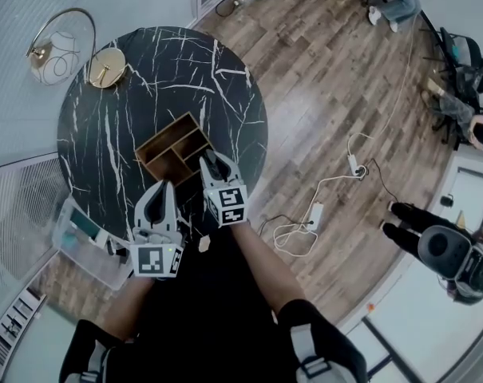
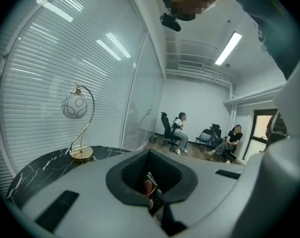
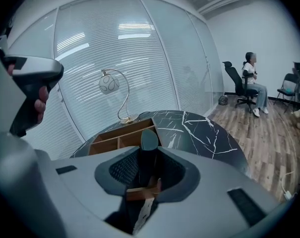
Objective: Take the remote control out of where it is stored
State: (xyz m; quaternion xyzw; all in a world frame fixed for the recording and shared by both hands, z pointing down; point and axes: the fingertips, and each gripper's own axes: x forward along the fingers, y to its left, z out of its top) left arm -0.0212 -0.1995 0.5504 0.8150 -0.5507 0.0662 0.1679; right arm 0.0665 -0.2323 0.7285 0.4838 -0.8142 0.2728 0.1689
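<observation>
A dark remote control (image 3: 149, 150) stands upright between the jaws of my right gripper (image 3: 149, 170), its rounded top poking out above them. The pads sit close on either side of it, and I see no firm press. That gripper (image 1: 212, 166) hovers at the near right corner of the wooden divided box (image 1: 173, 144) on the round black marble table (image 1: 97, 126). The box's compartments (image 3: 117, 135) show just behind the remote. My left gripper (image 1: 156, 203) is held nearer the table's front edge, left of the right one, open with nothing held (image 2: 150, 182).
A gold arc lamp with a white globe (image 1: 53, 54) stands at the table's far left. A clear plastic bin (image 1: 85, 242) sits on the floor at the left. A power strip and cables (image 1: 314, 214) lie on the wood floor to the right. Seated people (image 2: 179, 130) are across the room.
</observation>
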